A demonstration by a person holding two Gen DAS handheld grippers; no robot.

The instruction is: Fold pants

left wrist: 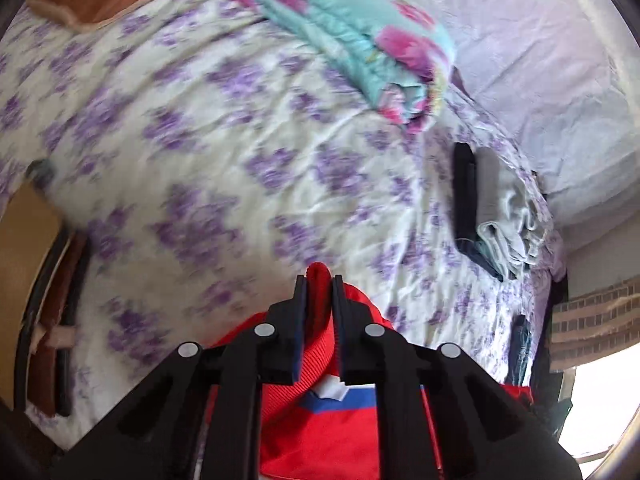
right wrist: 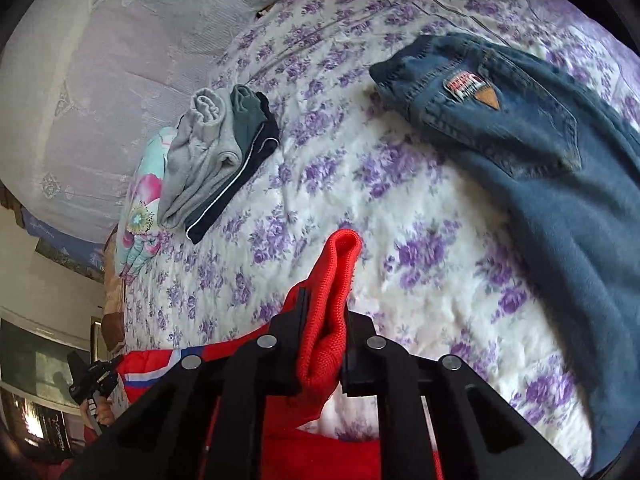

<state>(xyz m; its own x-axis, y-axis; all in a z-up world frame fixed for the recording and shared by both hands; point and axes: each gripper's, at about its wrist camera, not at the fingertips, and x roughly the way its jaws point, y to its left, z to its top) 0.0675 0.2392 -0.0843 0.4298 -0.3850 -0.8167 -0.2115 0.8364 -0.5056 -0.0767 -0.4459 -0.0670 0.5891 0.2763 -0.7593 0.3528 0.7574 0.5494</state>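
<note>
While the left gripper (left wrist: 319,280) pinched a ribbed edge of the red pants (left wrist: 320,432) between its two black fingers, the right gripper (right wrist: 326,312) was clamped in the same way on another ribbed red edge, a loop of which stood up past its fingertips. The red pants, with a blue and white stripe, hung below both grippers and lay close over the near part of the bed (left wrist: 200,152), which was covered by a white sheet with purple flowers. Farther back on the bed sat a stack of folded clothes (right wrist: 216,160), grey on top of dark navy with a white line. To the right in the right wrist view lay blue jeans (right wrist: 540,152) with a patch on the back pocket, spread flat and well apart from the stack. A turquoise and pink quilt (left wrist: 360,40) was bunched near the head of the bed, beside a pale lilac cover (left wrist: 540,80).
</note>
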